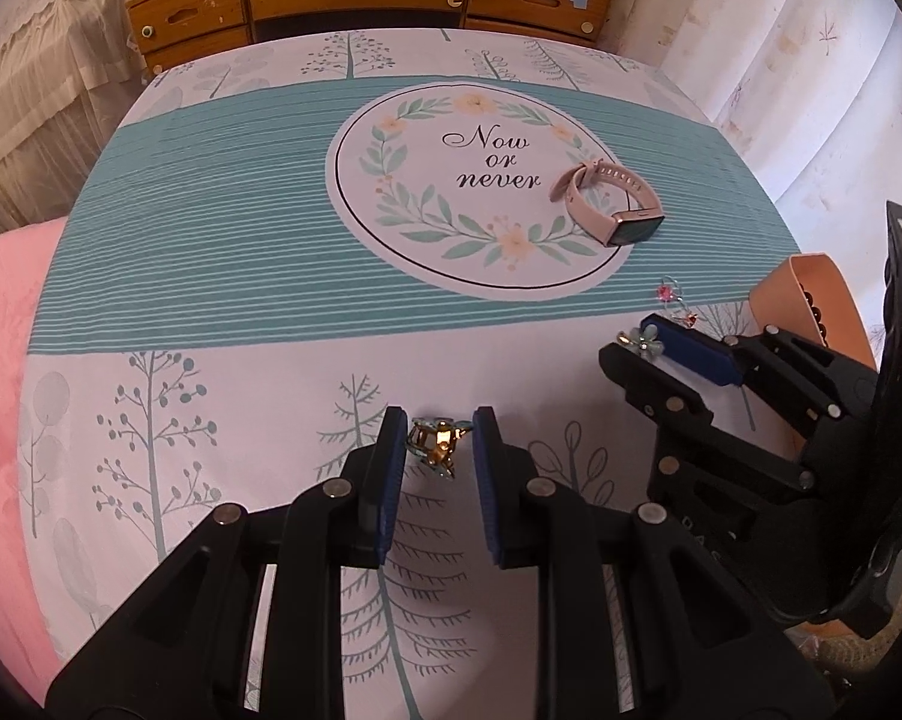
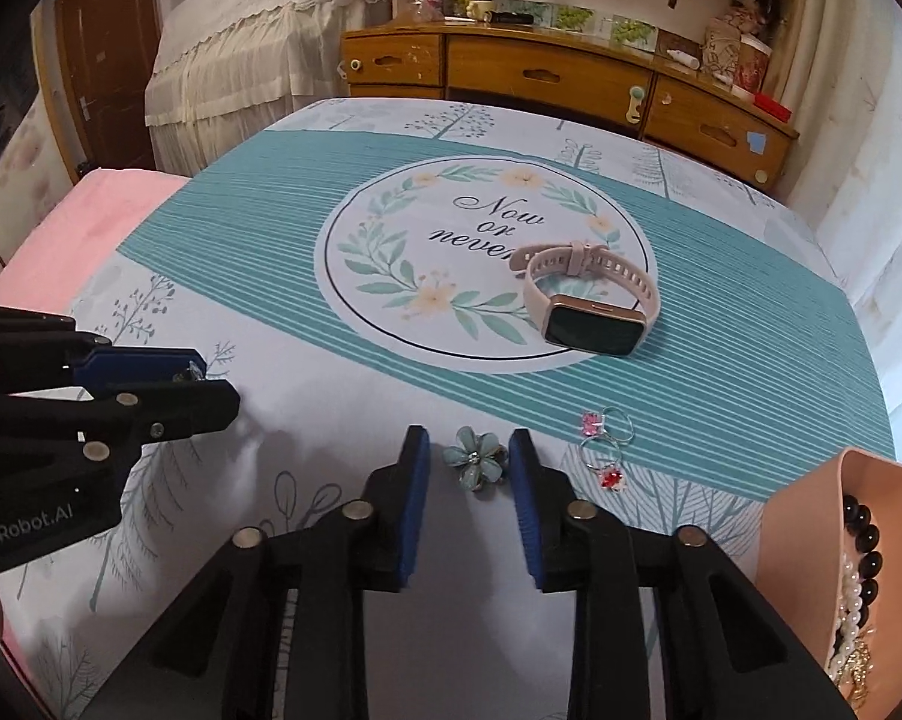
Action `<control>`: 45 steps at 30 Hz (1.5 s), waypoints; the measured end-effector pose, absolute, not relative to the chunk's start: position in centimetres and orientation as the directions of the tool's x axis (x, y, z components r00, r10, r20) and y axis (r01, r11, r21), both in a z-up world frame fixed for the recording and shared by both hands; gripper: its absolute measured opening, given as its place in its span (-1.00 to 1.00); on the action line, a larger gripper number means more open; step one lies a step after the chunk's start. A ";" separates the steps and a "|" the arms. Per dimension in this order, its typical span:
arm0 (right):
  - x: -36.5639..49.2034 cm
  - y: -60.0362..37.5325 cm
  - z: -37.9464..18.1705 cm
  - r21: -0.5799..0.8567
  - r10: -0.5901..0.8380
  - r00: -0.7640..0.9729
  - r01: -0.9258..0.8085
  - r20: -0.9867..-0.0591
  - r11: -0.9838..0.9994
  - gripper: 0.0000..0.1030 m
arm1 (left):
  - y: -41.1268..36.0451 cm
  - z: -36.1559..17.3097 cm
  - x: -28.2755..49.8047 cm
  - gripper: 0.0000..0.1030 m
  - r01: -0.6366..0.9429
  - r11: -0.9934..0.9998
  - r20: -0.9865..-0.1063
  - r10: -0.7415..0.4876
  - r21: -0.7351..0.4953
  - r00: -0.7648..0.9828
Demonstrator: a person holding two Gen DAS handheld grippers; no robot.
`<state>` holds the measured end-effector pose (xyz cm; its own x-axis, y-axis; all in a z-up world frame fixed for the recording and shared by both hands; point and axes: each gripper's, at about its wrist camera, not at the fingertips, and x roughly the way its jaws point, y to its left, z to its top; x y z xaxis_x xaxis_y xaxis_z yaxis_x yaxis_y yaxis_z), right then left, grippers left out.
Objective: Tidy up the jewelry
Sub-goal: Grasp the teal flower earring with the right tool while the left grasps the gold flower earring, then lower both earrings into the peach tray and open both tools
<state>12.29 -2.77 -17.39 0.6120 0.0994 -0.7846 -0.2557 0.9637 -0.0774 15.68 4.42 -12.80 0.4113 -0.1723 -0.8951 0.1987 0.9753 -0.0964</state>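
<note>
From the left wrist, the left claw (image 1: 438, 444) is closed on a small gold ornament (image 1: 437, 449), an openwork metal piece with teal bits. It is pinched crosswise between the blue ribbed pads over the near edge of the tabletop (image 1: 222, 276), which wears a smooth printed cloth. Toward the near right corner the right claw (image 1: 641, 341) has a pale flower brooch (image 1: 646, 345) at its tips. Just past it lie two thin wire rings, one with a pink stone (image 1: 667, 291) and one with a red stone (image 1: 689, 318). The peach tray (image 1: 793, 288) stands at the right edge, directly behind that claw. A pink-strapped watch (image 1: 613, 204) rests further in. From the right wrist, the flower brooch (image 2: 475, 463), glossy teal petals on a dark gold back, sits between the right claw's (image 2: 470, 450) pads. It is against one pad with a sliver of gap at the other, so I cannot tell if the grip bites. The tray (image 2: 811, 516), soft-walled and curved, lies to this claw's right with black beads (image 2: 865, 534) and pearls (image 2: 848, 600) inside. The right hand is plainly nearer to it, and I judge a short sideways carry is next. The left claw (image 2: 210, 387) hangs well off at the left edge.
</note>
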 end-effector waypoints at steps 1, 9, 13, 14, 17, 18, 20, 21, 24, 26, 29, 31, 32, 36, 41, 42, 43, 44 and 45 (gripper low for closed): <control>12.2 -2.6 -17.4 -0.084 0.096 0.614 -0.258 -0.783 0.962 -0.60 | 4.4 -12.8 15.6 -0.62 0.198 0.976 -0.895 -0.172 -0.096 0.412; 11.5 -4.3 -16.5 0.025 0.170 0.594 -0.244 -0.787 0.969 -0.66 | 4.5 -12.3 14.9 -0.62 0.191 0.973 -0.890 -0.199 -0.130 0.409; 10.8 -6.1 -15.2 0.115 0.224 0.591 -0.217 -0.775 0.969 -0.66 | 4.3 -11.8 14.4 -0.62 0.198 0.969 -0.886 -0.218 -0.148 0.409; 10.3 -6.6 -14.6 0.131 0.233 0.596 -0.210 -0.768 0.969 -0.66 | 4.2 -11.7 14.3 -0.62 0.201 0.968 -0.885 -0.223 -0.151 0.410; 9.0 -7.6 -13.0 0.166 0.257 0.613 -0.202 -0.747 0.965 -0.66 | 3.8 -11.0 13.8 -0.62 0.211 0.964 -0.879 -0.238 -0.162 0.413; 8.5 -7.9 -12.5 0.175 0.264 0.618 -0.201 -0.741 0.964 -0.66 | 3.6 -10.7 13.6 -0.62 0.215 0.962 -0.876 -0.245 -0.167 0.416; 7.0 -8.7 -11.2 0.186 0.271 0.633 -0.200 -0.725 0.962 -0.66 | 3.1 -9.9 13.1 -0.62 0.230 0.957 -0.867 -0.262 -0.176 0.424; 6.3 -9.1 -10.7 0.188 0.272 0.639 -0.198 -0.720 0.962 -0.66 | 2.8 -9.4 12.8 -0.62 0.240 0.954 -0.862 -0.271 -0.181 0.428; 4.1 -10.7 -9.2 0.183 0.260 0.659 -0.185 -0.705 0.965 -0.66 | 1.6 -8.1 12.1 -0.62 0.276 0.942 -0.848 -0.300 -0.191 0.436; 2.4 -12.2 -8.4 0.179 0.238 0.673 -0.158 -0.700 0.971 -0.66 | 0.6 -7.2 11.6 -0.62 0.304 0.932 -0.839 -0.321 -0.197 0.439; 0.4 -15.1 -7.9 0.178 0.192 0.688 -0.092 -0.700 0.980 -0.66 | -1.7 -5.9 10.9 -0.62 0.363 0.911 -0.826 -0.353 -0.197 0.439; -0.8 -16.8 -8.1 0.179 0.164 0.689 -0.050 -0.706 0.983 -0.66 | -3.6 -5.2 10.4 -0.62 0.408 0.894 -0.820 -0.371 -0.187 0.436; -1.5 -17.9 -8.2 0.171 0.139 0.688 -0.022 -0.713 0.985 -0.66 | -4.5 -5.0 10.2 -0.62 0.427 0.885 -0.819 -0.379 -0.185 0.431; -3.5 -21.0 -9.2 0.165 0.085 0.677 0.055 -0.731 0.985 -0.66 | -8.6 -4.6 9.5 -0.62 0.509 0.844 -0.819 -0.409 -0.171 0.402; -5.1 -23.9 -10.5 0.166 0.045 0.669 0.117 -0.742 0.979 -0.66 | -14.2 -4.8 9.0 -0.62 0.601 0.785 -0.824 -0.436 -0.151 0.362; -5.2 -24.2 -10.7 0.165 0.041 0.668 0.124 -0.743 0.979 -0.66 | -15.2 -5.1 9.0 -0.62 0.612 0.777 -0.826 -0.436 -0.146 0.357; -5.5 -24.7 -10.9 0.164 0.036 0.667 0.130 -0.744 0.978 -0.66 | -16.2 -5.4 9.1 -0.62 0.624 0.766 -0.828 -0.444 -0.154 0.342; -5.3 -24.8 -11.1 0.162 0.032 0.665 0.135 -0.746 0.977 -0.66 | -16.8 -5.7 9.2 -0.62 0.630 0.759 -0.831 -0.451 -0.164 0.327; -5.3 -24.9 -11.3 0.158 0.025 0.663 0.142 -0.748 0.977 -0.66 | -17.5 -6.0 9.3 -0.62 0.633 0.753 -0.834 -0.457 -0.178 0.310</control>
